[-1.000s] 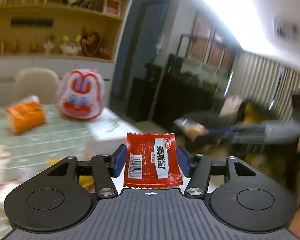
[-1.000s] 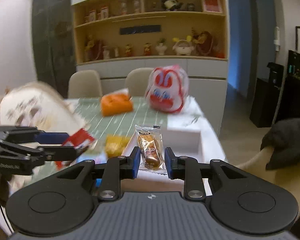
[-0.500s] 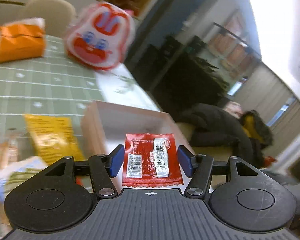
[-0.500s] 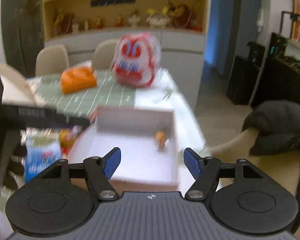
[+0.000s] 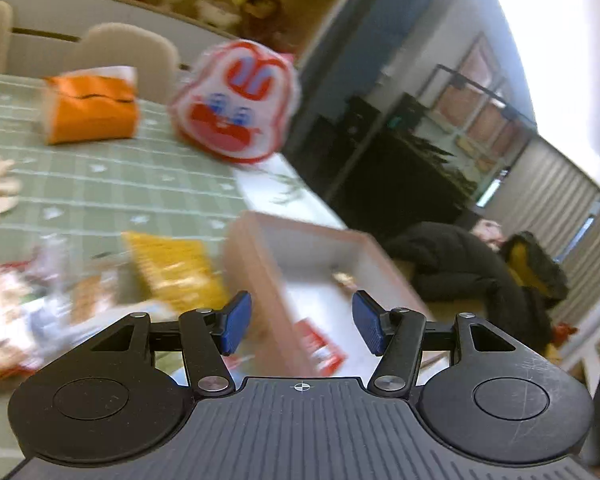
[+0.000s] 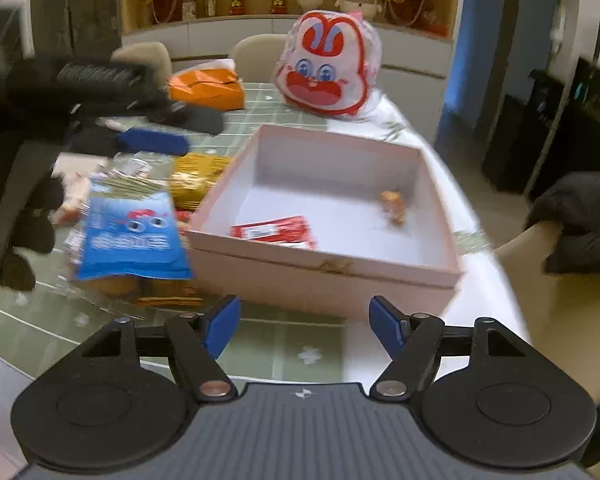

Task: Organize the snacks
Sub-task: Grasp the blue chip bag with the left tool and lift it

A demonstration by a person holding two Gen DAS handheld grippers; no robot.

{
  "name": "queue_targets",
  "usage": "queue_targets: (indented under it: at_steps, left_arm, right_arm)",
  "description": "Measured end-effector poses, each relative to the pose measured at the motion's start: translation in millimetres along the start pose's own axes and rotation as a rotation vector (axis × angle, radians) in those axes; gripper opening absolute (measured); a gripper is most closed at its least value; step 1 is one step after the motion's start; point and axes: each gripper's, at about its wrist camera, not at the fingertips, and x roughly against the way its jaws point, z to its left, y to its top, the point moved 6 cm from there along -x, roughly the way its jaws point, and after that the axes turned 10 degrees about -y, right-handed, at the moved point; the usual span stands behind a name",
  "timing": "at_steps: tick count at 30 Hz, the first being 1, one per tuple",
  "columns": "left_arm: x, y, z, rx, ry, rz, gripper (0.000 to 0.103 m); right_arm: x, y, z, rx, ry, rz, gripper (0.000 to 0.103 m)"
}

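Note:
A pale pink open box stands on the table's right side; it also shows in the left wrist view. Inside lie a red snack packet, also seen in the left wrist view, and a small wrapped brown snack. My left gripper is open and empty above the box's near left wall. In the right wrist view it shows at left. My right gripper is open and empty, in front of the box.
Loose snacks lie left of the box: a blue packet, a yellow packet and several others. An orange bag and a red-and-white rabbit bag sit further back. A chair with a dark coat stands right.
Both grippers opened. The right one dropped the wrapped snack into the box and drew back; the left one then released the red packet into the box.

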Motion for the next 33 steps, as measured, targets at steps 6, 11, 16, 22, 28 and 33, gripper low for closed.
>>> queue_targets:
  at_steps: [6, 11, 16, 22, 28, 33]
  left_arm:
    - [34, -33, 22, -0.067, 0.108, 0.015, 0.038]
    - [69, -35, 26, -0.159, 0.228, -0.015, 0.027]
    - [95, -40, 31, -0.114, 0.204, -0.023, 0.027]
    - [96, -64, 19, -0.110, 0.140, 0.043, 0.028]
    - [93, -80, 7, -0.216, 0.216, 0.064, 0.028]
    - [109, -68, 22, -0.292, 0.452, -0.016, 0.028]
  right_arm:
    - [-37, 8, 33, -0.168, 0.190, 0.086, 0.072]
    - [-62, 11, 64, -0.244, 0.241, 0.100, 0.073]
    - [-48, 4, 100, -0.158, 0.356, 0.114, 0.049]
    - [-15, -30, 122, 0.026, 0.368, 0.126, 0.026]
    - [8, -53, 102, 0.060, 0.299, 0.079, 0.024]
    - [15, -51, 81, 0.010, 0.238, 0.023, 0.051]
